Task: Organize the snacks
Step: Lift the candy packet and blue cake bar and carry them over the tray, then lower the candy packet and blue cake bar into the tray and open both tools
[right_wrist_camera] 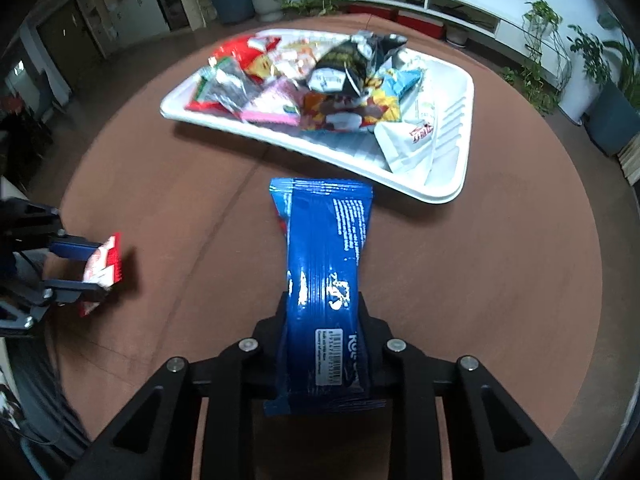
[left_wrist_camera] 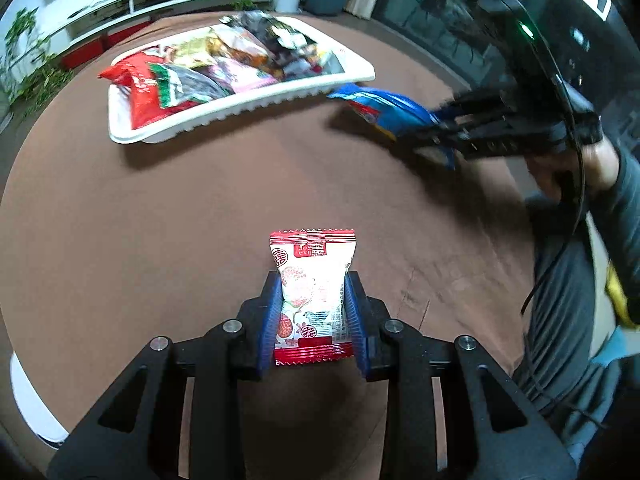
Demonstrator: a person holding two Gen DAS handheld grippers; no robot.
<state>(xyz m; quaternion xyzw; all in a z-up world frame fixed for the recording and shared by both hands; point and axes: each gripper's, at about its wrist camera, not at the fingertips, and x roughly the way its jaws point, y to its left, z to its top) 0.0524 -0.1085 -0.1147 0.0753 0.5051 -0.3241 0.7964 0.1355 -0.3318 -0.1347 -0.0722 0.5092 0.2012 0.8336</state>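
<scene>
My left gripper (left_wrist_camera: 313,280) is shut on a small red-and-white snack packet (left_wrist_camera: 313,294), its blue pads pressing both sides above the brown table. The same packet (right_wrist_camera: 105,264) shows at the far left of the right wrist view, held in the left gripper (right_wrist_camera: 98,270). My right gripper (right_wrist_camera: 323,300) is shut on a long blue snack pack (right_wrist_camera: 326,276), held lengthwise above the table. From the left wrist view that blue pack (left_wrist_camera: 382,110) sticks out of the right gripper (left_wrist_camera: 434,126) at the right. A white tray (right_wrist_camera: 452,136) filled with several snack bags lies beyond both grippers.
The round brown table (left_wrist_camera: 180,220) spreads under both grippers. A person's hand (left_wrist_camera: 596,164) and grey sleeve are at the right of the left wrist view. White shelves and potted plants stand behind the table. The tray (left_wrist_camera: 240,108) sits at the far side.
</scene>
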